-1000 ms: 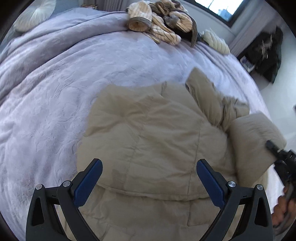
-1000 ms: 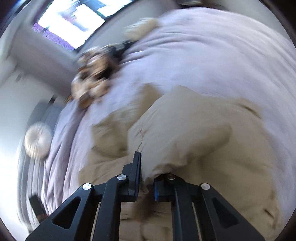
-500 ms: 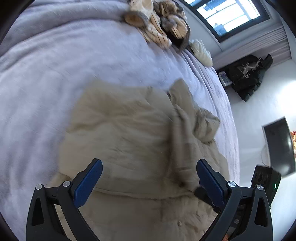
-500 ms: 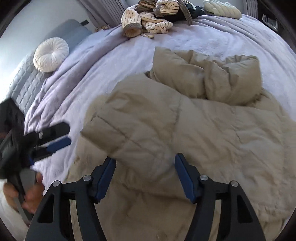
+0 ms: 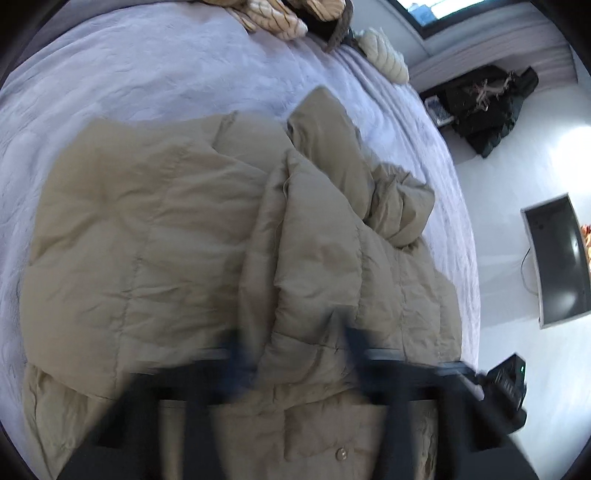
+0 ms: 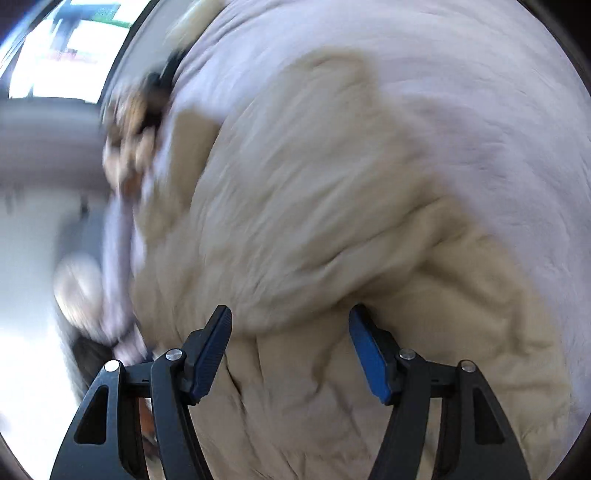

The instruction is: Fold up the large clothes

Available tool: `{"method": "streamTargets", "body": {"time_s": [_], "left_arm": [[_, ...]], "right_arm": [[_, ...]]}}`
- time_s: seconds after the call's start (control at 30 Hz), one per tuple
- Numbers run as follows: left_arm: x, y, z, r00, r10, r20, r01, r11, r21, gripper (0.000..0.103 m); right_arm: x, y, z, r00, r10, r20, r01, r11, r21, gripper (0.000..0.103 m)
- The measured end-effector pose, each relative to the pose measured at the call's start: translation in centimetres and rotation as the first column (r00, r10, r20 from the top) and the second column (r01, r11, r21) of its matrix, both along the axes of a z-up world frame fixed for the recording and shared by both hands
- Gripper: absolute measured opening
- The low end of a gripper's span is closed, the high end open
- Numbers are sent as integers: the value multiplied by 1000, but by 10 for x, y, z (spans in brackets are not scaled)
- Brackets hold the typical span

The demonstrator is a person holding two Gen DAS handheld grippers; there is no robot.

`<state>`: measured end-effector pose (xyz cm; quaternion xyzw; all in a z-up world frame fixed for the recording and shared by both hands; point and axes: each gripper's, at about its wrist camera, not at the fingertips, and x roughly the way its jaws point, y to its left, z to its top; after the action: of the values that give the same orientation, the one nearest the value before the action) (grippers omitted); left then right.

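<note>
— Where is the coat?
— The beige puffer coat (image 5: 155,236) lies bunched on the lilac bed (image 5: 147,74).
— The tongs?
— Left tongs (image 5: 295,365), blurred, closing around a coat fold; right tongs (image 6: 290,332) spread above it.

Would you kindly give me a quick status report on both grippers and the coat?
Left gripper closing on a coat fold. Right gripper open, over the coat. Coat bunched on bed, nothing in the way.

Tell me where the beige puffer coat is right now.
The beige puffer coat lies on the lilac bedspread, filling the middle of both wrist views, below the pile of knitwear at the bed's far edge.
</note>
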<state>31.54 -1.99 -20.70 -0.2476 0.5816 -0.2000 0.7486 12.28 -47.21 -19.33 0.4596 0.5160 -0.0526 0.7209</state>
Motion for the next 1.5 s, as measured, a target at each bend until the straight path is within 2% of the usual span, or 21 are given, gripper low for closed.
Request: {"method": "streamTargets", "body": {"time_s": [0.03,0.07,0.1,0.13,0.17,0.3,0.4,0.47,0.6,0.7,0.8,0.87,0.9,0.97,1.03,1.13,1.2,1.23,1.27,1.37,1.5], "left_arm": [[-1,0,1,1000,0,5,0,1000,5,15],[-5,1,5,1000,2,24,-2,1000,16,15],[-12,2,10,999,-2,51,0,999,40,15],[-15,4,11,998,-6,60,3,999,50,15],[-21,6,10,998,-9,63,5,998,55,15],[-33,10,-13,1000,-24,15,22,995,99,15],[-33,18,-17,1000,-10,-9,11,996,92,19],[-33,24,-7,1000,-5,12,3,991,134,19],[-30,44,24,995,-1,95,-29,949,314,19],[-31,49,45,990,-2,139,-40,954,298,19],[-29,31,55,983,-36,180,-16,960,278,19],[-23,10,51,983,-43,180,-8,962,274,19],[-19,1,45,984,-41,172,-10,958,286,19],[-14,-15,27,987,-39,155,-12,949,315,19],[-9,-24,13,990,-33,136,-17,936,353,19],[-5,-20,-2,994,5,113,-44,938,343,19],[-3,-19,-5,993,13,114,-53,934,352,19],[-2,-20,-7,993,7,117,-49,931,362,19],[0,-22,-10,993,-4,121,-43,926,375,19],[3,-29,-19,991,-28,132,-27,919,394,19],[3,-31,-25,989,-31,144,-29,918,395,19]], "right_arm": [[0,-9,0,999,-35,8,35,999,7,69],[3,-13,1,999,-47,15,46,999,5,63],[6,-15,4,999,-44,23,44,999,-10,52],[10,-16,8,999,-24,27,25,998,-49,22],[12,-15,11,1000,-1,28,3,996,-90,13],[14,-20,5,998,61,-6,-61,983,-176,11],[9,-22,-14,997,66,-35,-71,982,-176,11],[10,-23,-16,998,55,-27,-59,983,-175,11],[9,-27,-15,998,53,-28,-57,982,-179,11],[6,-25,-6,996,73,-50,-80,981,-176,12],[3,-9,16,983,169,-64,-179,959,-221,30],[-6,-1,37,971,238,-7,-232,940,-249,56],[-10,1,49,965,261,39,-241,933,-267,57],[-10,-5,66,962,260,87,-223,926,-305,57],[-1,-26,69,975,199,102,-160,938,-308,57],[18,-67,42,994,59,90,-41,980,-193,57],[32,-81,16,999,-1,38,6,992,-129,55],[38,-81,10,999,2,39,3,993,-114,39],[45,-76,6,999,28,35,-23,991,-133,26],[58,-59,-3,994,107,-17,-107,953,-284,25],[57,-59,-23,993,114,-24,-116,942,-314,26]]}}
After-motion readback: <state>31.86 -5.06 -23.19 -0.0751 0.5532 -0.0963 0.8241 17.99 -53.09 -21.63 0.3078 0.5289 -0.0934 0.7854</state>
